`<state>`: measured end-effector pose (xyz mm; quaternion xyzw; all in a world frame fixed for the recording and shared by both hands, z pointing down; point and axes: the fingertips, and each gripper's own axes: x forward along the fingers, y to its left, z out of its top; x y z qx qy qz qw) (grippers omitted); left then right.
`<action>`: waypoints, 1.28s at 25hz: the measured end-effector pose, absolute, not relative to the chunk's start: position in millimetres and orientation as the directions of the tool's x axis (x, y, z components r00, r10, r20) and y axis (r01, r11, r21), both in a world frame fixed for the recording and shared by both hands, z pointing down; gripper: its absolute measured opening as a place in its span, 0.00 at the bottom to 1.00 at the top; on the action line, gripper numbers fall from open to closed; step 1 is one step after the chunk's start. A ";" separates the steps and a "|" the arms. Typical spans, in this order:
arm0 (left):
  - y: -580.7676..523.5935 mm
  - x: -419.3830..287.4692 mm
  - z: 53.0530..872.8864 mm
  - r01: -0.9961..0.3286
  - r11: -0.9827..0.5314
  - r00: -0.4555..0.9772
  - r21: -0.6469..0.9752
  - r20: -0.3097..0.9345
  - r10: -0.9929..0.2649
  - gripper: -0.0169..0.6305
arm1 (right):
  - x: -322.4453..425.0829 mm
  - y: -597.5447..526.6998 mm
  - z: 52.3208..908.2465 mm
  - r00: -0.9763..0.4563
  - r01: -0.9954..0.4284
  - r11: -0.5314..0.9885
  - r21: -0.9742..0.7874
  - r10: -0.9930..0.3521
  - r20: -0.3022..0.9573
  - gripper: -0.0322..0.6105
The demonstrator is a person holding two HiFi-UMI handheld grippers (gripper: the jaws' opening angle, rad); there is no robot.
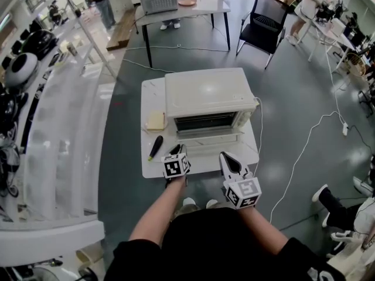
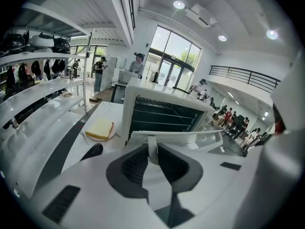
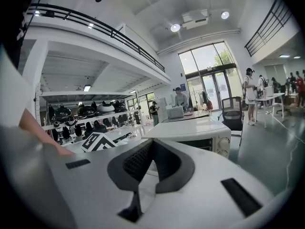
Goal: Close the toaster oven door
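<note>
Currently, on the white surface (image 1: pixel 151 167):

- **Slice of bread (image 1: pixel 156 120):** one, ahead of and to the left of the left gripper's (image 2: pixel 152 148) jaws.
- **Black-handled item (image 1: pixel 156 147):** one, lying flat just left of those jaws.
- **Left gripper:** jaws part-closed, with the pads pressed on a white upright piece of the door handle (image 2: pixel 190 136). The handle's bar runs crosswise just beyond the tips.
- **Toaster oven (image 1: pixel 208 92):** white, directly ahead of both pairs of jaws, with the cavity and wire rack exposed. The door (image 1: pixel 217 145) is swung down and open, between the cavity and the left jaws.
- **Right gripper (image 3: pixel 151 144):** jaws drawn together at the tips, with nothing between them. It is by the door's near edge, right of the left gripper and apart from it; whether it touches the door cannot be told.
</note>
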<state>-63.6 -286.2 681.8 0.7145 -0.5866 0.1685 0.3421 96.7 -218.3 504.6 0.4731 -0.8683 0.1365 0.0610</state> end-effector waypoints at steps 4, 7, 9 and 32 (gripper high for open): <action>-294.0 -63.2 676.8 -0.950 -0.081 0.261 0.300 0.628 -0.733 0.14 | 97.6 -221.7 507.4 -0.531 -0.847 0.508 -0.153 -0.814 0.238 0.08; -299.6 -62.9 672.2 -0.950 -0.085 0.263 0.301 0.620 -0.739 0.15 | 96.7 -224.0 512.2 -0.523 -0.852 0.509 -0.124 -0.813 0.256 0.08; -302.9 -62.4 668.5 -0.949 -0.079 0.259 0.304 0.615 -0.745 0.14 | 96.5 -224.9 512.6 -0.522 -0.852 0.510 -0.118 -0.812 0.260 0.08; -341.5 -65.1 648.9 -0.956 -0.083 0.239 0.281 0.584 -0.776 0.14 | 92.3 -241.2 521.9 -0.534 -0.842 0.531 -0.095 -0.795 0.289 0.08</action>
